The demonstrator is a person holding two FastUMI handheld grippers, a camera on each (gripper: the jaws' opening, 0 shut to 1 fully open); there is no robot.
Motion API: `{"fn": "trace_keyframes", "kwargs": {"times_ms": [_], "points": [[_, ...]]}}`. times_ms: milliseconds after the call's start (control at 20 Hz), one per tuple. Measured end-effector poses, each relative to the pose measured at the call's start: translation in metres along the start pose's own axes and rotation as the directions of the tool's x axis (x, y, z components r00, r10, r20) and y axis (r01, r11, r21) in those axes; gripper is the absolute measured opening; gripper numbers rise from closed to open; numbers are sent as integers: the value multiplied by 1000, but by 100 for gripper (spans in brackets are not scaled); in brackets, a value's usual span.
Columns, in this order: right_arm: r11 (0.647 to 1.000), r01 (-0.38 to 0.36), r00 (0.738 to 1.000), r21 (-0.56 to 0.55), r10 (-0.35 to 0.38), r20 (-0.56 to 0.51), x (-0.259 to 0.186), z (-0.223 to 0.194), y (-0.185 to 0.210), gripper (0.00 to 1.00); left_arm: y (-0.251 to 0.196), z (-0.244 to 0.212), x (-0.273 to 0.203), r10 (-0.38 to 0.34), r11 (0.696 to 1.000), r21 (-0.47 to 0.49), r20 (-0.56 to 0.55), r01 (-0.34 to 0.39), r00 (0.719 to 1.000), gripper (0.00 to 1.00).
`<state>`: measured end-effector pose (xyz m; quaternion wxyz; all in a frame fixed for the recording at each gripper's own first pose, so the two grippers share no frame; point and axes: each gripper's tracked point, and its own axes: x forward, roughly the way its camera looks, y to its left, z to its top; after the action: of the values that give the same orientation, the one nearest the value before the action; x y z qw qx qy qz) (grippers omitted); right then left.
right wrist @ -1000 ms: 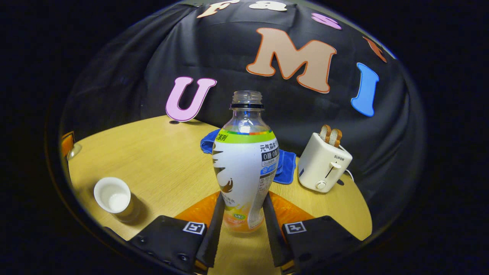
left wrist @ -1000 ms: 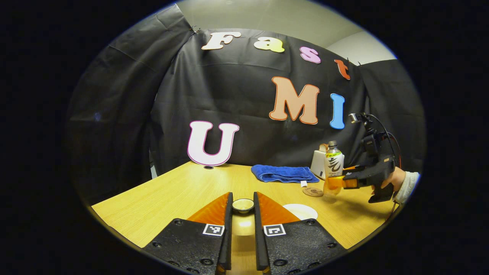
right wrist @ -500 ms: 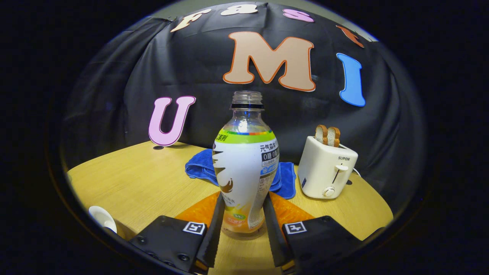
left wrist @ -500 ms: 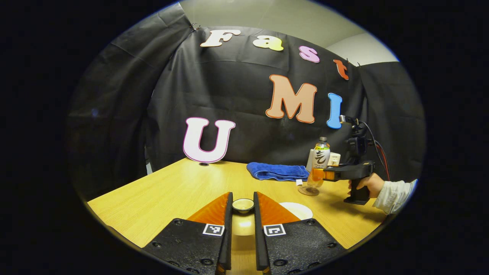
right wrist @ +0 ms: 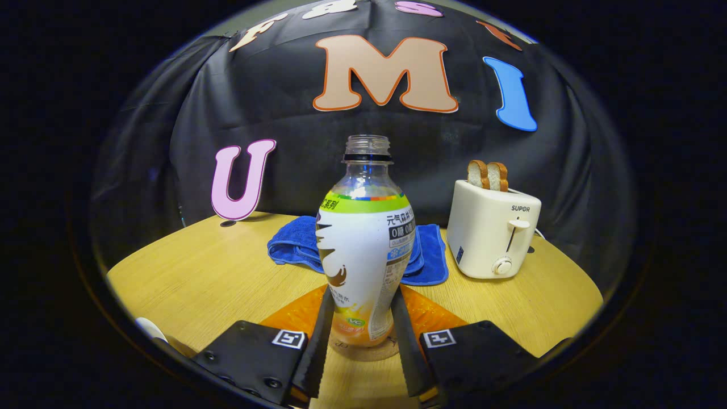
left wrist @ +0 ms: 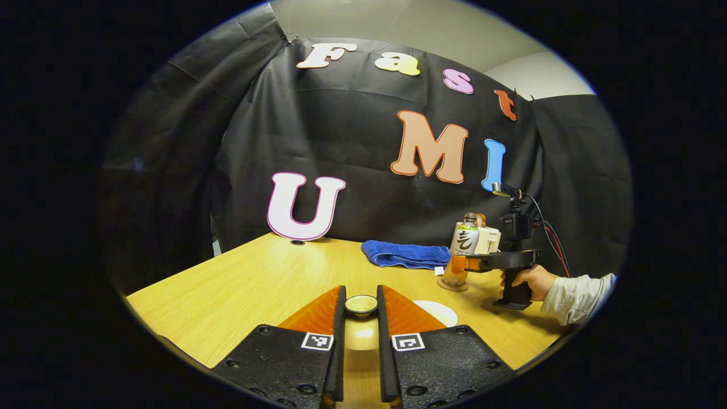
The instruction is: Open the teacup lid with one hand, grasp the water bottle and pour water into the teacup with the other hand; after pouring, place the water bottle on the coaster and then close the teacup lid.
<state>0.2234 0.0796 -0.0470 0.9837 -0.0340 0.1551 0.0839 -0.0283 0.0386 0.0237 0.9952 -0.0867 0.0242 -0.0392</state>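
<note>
Lowered since the earlier frame, the uncapped water bottle, light, smooth and crushable, stands on the coaster, right tool clamped low on its waist; left tool pinches the teacup lid.

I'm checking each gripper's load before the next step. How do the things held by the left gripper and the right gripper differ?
The left gripper holds a small round teacup lid; the right gripper holds a tall water bottle. The lid is plain; the bottle carries a printed label and stands upright with its mouth open. The lid is held above the table; the bottle sits at the coaster. In both, the fingers press on either side.
</note>
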Motion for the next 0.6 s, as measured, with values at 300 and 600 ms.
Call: {"fn": "trace_keyframes", "kwargs": {"times_ms": [300,600], "points": [[1000,9,1000,-29,-8,29,-3,-1,2,64,-3,-2,1,-3,1000,3,-7,3,1000,23],[999,16,1000,-33,-16,16,-3,-9,-1,81,-12,1,1,-16,1000,13,0,16,1000,23]]}}
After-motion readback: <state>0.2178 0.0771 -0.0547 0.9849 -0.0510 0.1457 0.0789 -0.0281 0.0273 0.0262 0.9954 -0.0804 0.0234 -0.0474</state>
